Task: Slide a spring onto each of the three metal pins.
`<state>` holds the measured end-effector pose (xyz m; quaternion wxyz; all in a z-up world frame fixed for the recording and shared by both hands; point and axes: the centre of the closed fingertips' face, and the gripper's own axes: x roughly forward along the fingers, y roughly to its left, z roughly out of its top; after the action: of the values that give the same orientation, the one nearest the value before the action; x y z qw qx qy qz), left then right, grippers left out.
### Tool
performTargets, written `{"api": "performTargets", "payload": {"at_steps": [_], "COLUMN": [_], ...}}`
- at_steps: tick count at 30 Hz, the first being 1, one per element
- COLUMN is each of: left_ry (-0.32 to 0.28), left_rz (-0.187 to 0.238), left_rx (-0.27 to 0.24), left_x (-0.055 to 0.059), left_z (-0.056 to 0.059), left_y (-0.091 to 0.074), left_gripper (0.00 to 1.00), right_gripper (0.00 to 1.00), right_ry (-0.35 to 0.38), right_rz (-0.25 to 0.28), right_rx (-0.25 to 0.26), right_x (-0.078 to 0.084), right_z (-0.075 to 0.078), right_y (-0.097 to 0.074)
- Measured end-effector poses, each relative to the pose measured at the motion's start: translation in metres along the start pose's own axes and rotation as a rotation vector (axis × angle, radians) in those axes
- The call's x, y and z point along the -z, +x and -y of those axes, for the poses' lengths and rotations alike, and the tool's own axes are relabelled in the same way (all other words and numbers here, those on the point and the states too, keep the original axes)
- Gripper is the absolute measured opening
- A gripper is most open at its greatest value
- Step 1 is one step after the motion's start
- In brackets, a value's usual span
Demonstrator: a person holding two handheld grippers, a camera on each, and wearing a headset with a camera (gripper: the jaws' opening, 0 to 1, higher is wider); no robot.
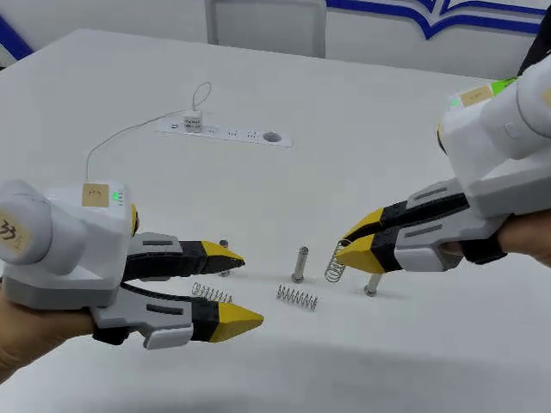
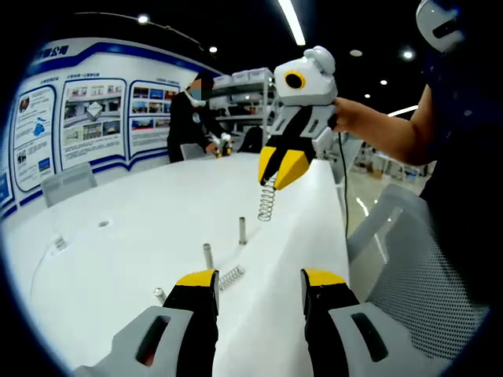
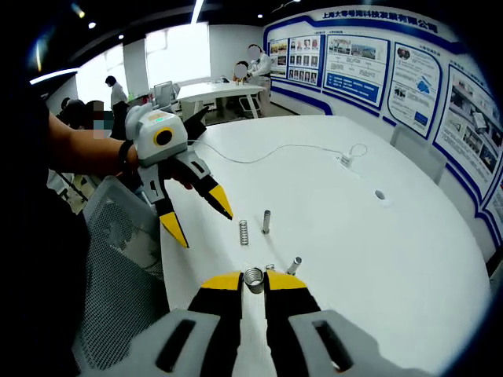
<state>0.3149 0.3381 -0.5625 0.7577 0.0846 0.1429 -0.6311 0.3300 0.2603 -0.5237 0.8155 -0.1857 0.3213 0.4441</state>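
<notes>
Gripping a spring (image 1: 336,263) by its top coils in narrow jaws, the right gripper (image 1: 343,245) hangs it between the middle pin (image 1: 300,263) and right pin (image 1: 372,285), so the coil needs centring plumb over one pin tip and lowering slowly; left gripper (image 1: 252,289) hovers, jaws wide, by the left pin (image 1: 224,245).

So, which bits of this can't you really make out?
Head view: the left pin is mostly behind the left gripper's upper jaw.
Head view: the right pin's top is hidden under the right gripper.
Right gripper view: the held spring is seen end-on between the jaws, so its length is hidden.
Left gripper view: the posters' text is too small to read.
</notes>
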Motion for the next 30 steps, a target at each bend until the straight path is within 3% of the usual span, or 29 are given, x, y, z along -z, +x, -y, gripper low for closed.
{"api": "performTargets", "payload": {"at_steps": [12,16,30], "left_ry": [-0.030,-0.037,-0.046], "left_rz": [0.016,0.014,0.016], "left_rx": [-0.062,-0.074,-0.090], "left_x": [0.002,0.004,0.006], "left_z": [-0.012,-0.013,-0.015], "left_y": [-0.017,-0.020,-0.025], "left_gripper": [0.46,0.47,0.47], "right_gripper": [0.11,0.11,0.11], "right_ry": [0.041,0.047,0.097], "right_rz": [0.001,-0.022,-0.055], "right_rx": [0.107,0.139,0.180], "right_x": [0.009,0.018,0.041], "right_z": [0.042,0.054,0.077], "right_y": [-0.020,-0.019,-0.009]}}
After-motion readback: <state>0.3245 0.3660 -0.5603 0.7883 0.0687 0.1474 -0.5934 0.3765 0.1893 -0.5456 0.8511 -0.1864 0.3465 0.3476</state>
